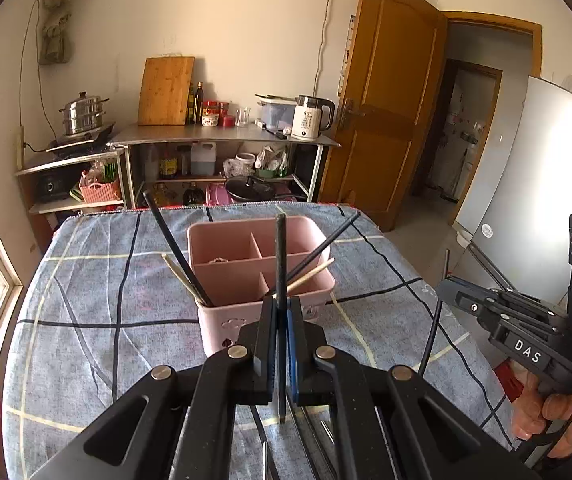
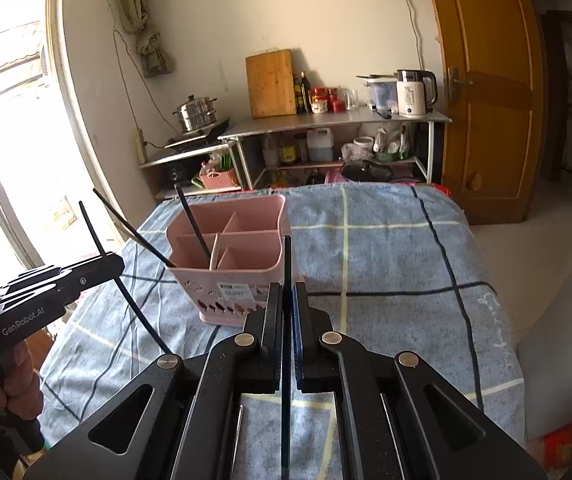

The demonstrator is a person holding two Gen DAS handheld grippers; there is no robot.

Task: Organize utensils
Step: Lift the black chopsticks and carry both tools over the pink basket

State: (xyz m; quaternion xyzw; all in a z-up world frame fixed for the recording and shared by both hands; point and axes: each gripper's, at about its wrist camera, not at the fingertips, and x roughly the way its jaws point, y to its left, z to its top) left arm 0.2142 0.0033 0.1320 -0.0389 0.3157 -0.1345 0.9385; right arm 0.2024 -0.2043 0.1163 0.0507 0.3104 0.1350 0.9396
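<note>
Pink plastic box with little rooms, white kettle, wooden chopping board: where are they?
Pink plastic box (image 1: 221,312): left wrist view, front wall.
White kettle (image 2: 409,100): right wrist view, body.
Wooden chopping board (image 1: 165,92): left wrist view, middle.

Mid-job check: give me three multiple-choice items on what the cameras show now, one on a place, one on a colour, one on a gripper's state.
1. Where does the caddy stand?
A. on the metal shelf
B. on the checked tablecloth
C. on the floor

2. What colour is the caddy?
A. pink
B. green
C. white

3. How is the left gripper?
A. wide open, nothing in it
B. shut on a spoon
C. shut on a black chopstick

Answers:
1 B, blue checked tablecloth lies all round its base.
2 A, its walls and dividers are pink in both views.
3 C, a black chopstick stands upright between the closed fingers; the right gripper clamps another chopstick likewise.
</note>
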